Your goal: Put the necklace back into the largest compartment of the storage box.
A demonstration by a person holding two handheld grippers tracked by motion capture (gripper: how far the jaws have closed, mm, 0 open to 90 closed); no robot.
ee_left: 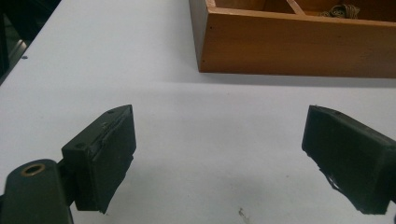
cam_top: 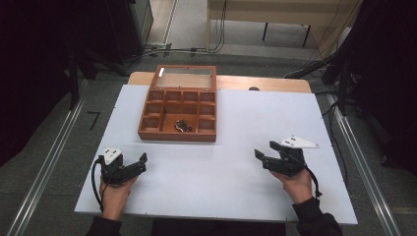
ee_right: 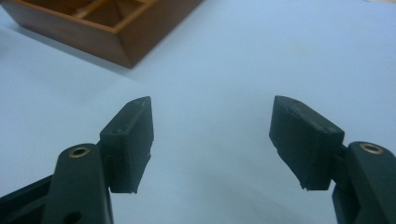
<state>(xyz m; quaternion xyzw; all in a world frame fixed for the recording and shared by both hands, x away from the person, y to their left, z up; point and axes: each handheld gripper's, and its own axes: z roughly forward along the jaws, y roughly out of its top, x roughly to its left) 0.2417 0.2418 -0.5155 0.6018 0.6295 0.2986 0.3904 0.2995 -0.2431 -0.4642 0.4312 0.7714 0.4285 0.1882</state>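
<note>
My left gripper (cam_top: 140,163) nearer wooden compartment box (cam_top: 178,133), box ahead-right; right gripper (cam_top: 264,155) farther. Both spread wide, empty.

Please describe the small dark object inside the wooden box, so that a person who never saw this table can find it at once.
On the white table, look at the wooden box near the far edge, its glass lid standing open behind it. The small dark object lies in the large middle compartment, toward its near side. It is a tangled dark clump, and the other compartments look bare.

Box (cam_top: 177,132) lies on the table (cam_top: 236,172), behind both grippers
</note>
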